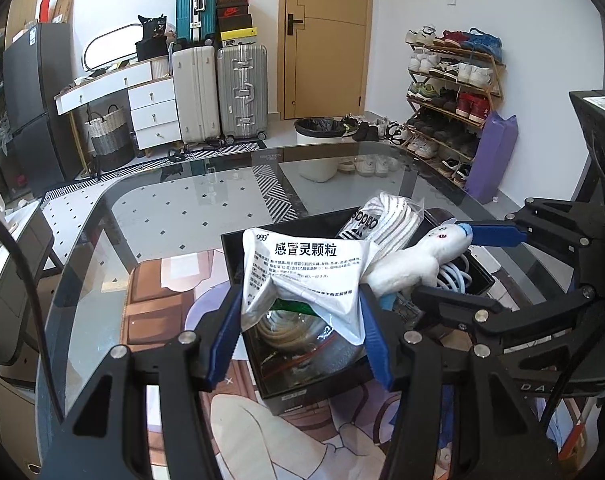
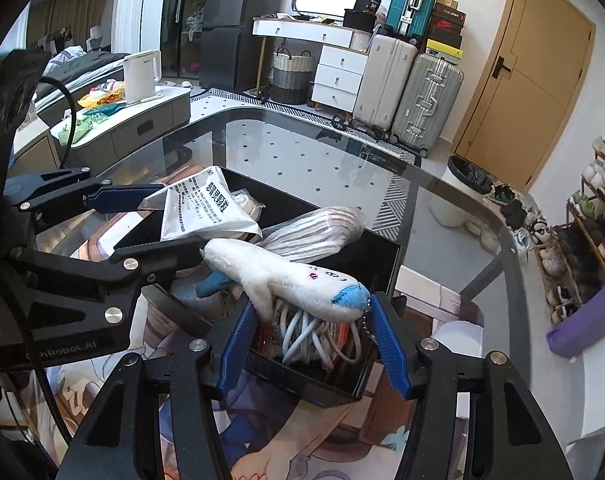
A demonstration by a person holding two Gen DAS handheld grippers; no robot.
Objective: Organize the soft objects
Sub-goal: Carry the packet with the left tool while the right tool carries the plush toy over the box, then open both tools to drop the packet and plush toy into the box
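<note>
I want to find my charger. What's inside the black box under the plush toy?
Under the plush, the box holds coiled white cables and something red-orange. Whether a charger lies deeper is hidden by the plush and the packet.

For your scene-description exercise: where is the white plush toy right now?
The white plush toy lies across the black box, over the white cables, between the right tool's fingers, beside the white medicine packet.
</note>
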